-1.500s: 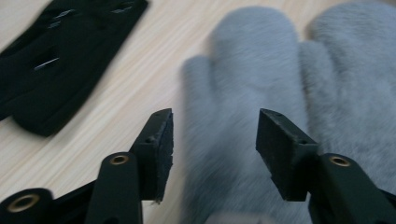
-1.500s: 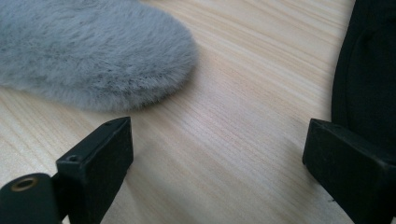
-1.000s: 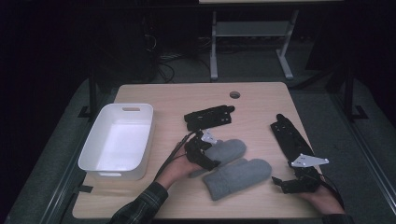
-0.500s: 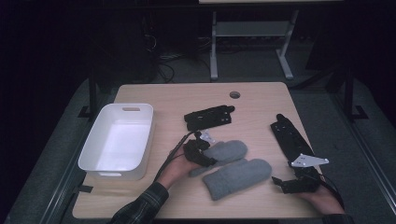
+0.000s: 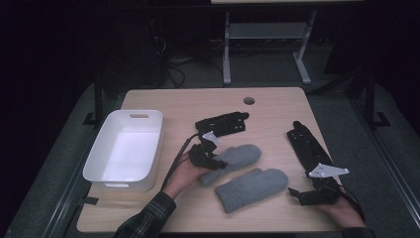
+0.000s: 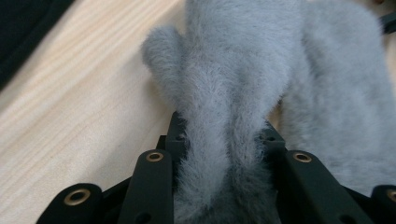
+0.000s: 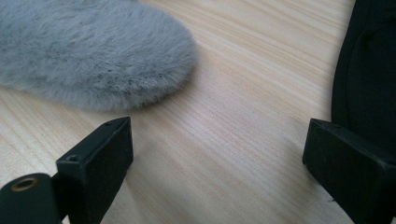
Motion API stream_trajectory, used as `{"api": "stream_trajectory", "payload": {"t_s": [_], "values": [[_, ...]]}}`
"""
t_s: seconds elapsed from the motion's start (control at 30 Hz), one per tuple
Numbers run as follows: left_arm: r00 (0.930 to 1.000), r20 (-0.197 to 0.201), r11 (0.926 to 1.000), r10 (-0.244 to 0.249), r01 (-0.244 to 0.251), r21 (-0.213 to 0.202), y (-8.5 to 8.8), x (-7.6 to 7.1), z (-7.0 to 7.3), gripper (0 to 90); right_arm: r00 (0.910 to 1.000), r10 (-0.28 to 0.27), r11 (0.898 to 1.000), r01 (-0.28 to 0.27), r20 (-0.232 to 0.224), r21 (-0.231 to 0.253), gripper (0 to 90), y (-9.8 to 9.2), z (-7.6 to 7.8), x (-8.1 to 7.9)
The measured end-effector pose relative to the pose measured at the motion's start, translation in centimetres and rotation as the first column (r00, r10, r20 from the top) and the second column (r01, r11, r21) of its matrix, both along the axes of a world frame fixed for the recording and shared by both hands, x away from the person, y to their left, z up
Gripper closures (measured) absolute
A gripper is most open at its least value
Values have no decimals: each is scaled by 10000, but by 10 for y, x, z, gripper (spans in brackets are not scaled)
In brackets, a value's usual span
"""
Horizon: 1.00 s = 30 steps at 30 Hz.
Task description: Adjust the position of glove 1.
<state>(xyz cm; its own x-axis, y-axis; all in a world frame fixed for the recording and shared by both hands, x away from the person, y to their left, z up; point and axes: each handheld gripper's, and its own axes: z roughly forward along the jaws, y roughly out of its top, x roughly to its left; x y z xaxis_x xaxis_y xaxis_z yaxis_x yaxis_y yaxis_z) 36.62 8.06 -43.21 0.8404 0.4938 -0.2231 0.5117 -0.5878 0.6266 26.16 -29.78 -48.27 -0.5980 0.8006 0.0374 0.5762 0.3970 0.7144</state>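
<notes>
Closing since the earlier frame, the left gripper [image 5: 210, 159] now clamps the cuff of the upper mitten [image 5: 233, 159], which lies on the table [image 5: 163, 101] beside the lower mitten [image 5: 252, 188], while the right gripper [image 5: 306, 194] rests unclenched, jaws apart.

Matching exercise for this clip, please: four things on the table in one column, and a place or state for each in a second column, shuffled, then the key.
Things:
1. farther grey mitten
2. nearer grey mitten
3. white tub
4. right gripper

Places or states:
A. on the left part of the table, nothing in it
B. jaws wide apart over bare wood, holding nothing
C. cuff pinched between the left gripper jaws, which have just been closing
D. lying loose on the table, nearer the person

Pairs: 1-C, 2-D, 3-A, 4-B
</notes>
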Motion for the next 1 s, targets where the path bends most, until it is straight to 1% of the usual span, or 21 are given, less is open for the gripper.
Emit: {"api": "stream_trajectory", "payload": {"t_s": [0.03,0.07,0.1,0.17,0.2,0.23,0.27,0.3,0.33,0.37,0.4,0.47,0.5,0.57,0.6,0.63,0.67,0.7,0.77,0.87,1.0], "values": [[10000,17,10000,-76,76,3,1,0,3,659,10000,3,10000,-3,-1,-6,83,0,0,0],[10000,17,10000,-76,76,3,1,0,3,659,10000,3,10000,-3,-2,-7,83,0,0,0],[10000,42,9998,-49,50,-181,1,-3,8,659,10000,4,10000,-4,0,-10,83,0,0,0],[9999,-7,9997,-130,130,-199,1,-4,11,659,10000,5,10000,-5,-1,-11,83,0,0,0],[9998,-95,9990,-162,158,-425,0,-6,16,659,10000,5,10000,-5,0,-12,83,0,0,0],[9998,-95,9990,-162,158,-425,0,-6,16,659,10000,5,10000,-5,0,-12,83,0,0,0],[9995,-219,9980,-232,219,-589,-3,-9,21,659,10000,5,10000,-5,1,-11,83,0,0,0],[9994,-243,9973,-249,232,-691,-4,-11,23,659,10000,18,10000,-18,12,-16,83,0,0,0],[9994,-243,9973,-249,232,-691,-4,-11,23,659,10000,9,10000,-9,2,-11,83,0,0,0],[9989,-294,9963,-372,348,-785,-8,-14,26,658,10000,9,10000,-9,3,-12,83,0,0,0],[9989,-294,9963,-372,348,-785,-8,-14,26,658,10000,9,10000,-9,3,-12,83,0,0,0],[9983,-208,9954,-539,520,-801,-16,-20,29,657,10000,5,10000,-5,1,-11,83,0,0,0],[9983,-208,9954,-539,520,-801,-16,-20,29,657,10000,5,10000,-5,1,-11,83,0,0,0],[9977,-200,9955,-649,634,-702,-22,-24,31,656,10000,8,10000,-8,5,-12,83,0,0,0],[9974,-268,9949,-667,645,-770,-27,-27,31,656,10000,9,10000,-9,7,-12,83,0,0,0],[9974,-268,9949,-667,645,-770,-27,-27,31,655,10000,9,10000,-9,7,-12,83,0,0,0],[9965,-326,9943,-774,747,-758,-30,-29,32,655,10000,9,10000,-9,7,-12,83,0,0,0],[9961,-375,9936,-797,764,-833,-34,-31,31,654,10000,8,10000,-8,10,-12,83,0,0,0],[9960,-390,9939,-809,777,-781,-36,-33,31,654,10000,12,10000,-12,11,-14,83,0,0,0],[9942,-453,9933,-979,947,-669,-45,-38,29,650,10000,10,10000,-10,8,-12,83,0,0,0],[9932,-505,9933,-1051,1024,-531,-54,-43,24,650,10000,7,10000,-7,4,-10,83,0,0,0]]}}
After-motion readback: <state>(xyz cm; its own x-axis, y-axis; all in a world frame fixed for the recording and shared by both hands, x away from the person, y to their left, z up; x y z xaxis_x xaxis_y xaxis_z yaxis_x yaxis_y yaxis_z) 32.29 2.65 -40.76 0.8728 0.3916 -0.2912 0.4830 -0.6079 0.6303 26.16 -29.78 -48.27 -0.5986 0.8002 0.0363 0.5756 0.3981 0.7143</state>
